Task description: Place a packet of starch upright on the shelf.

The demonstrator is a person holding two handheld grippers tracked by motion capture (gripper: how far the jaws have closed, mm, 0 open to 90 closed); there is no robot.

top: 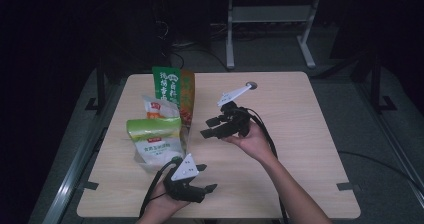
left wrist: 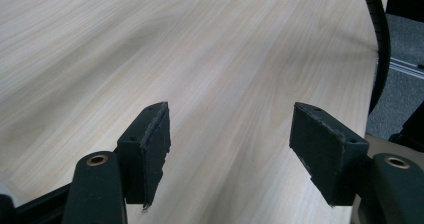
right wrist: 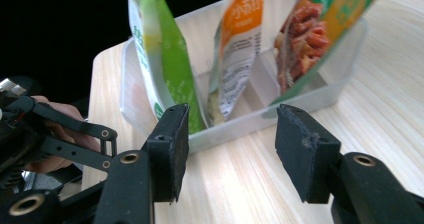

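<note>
Tabletop (top: 300,134) of pale wood grain carries everything, most of its surface bare. Clear plastic tray (right wrist: 320,91) sits toward the left edge, nearer the far side, with dividers splitting it into compartments. Three pouches stand upright in it, one per compartment: green-and-orange pouch (top: 172,91) at the far end, white-and-orange pouch (top: 159,109) in the middle, light-green pouch (top: 156,141) at the near end. Right gripper (top: 212,126) hovers just beside the tray's right side near the tabletop centre, pointing left at the pouches; its jaws stand wide apart with nothing between them, the tray wall framed in the gap in the right gripper view. Left gripper (top: 205,178) rests by the near edge, below the tray and apart from it, jaws likewise wide and empty over bare wood
</note>
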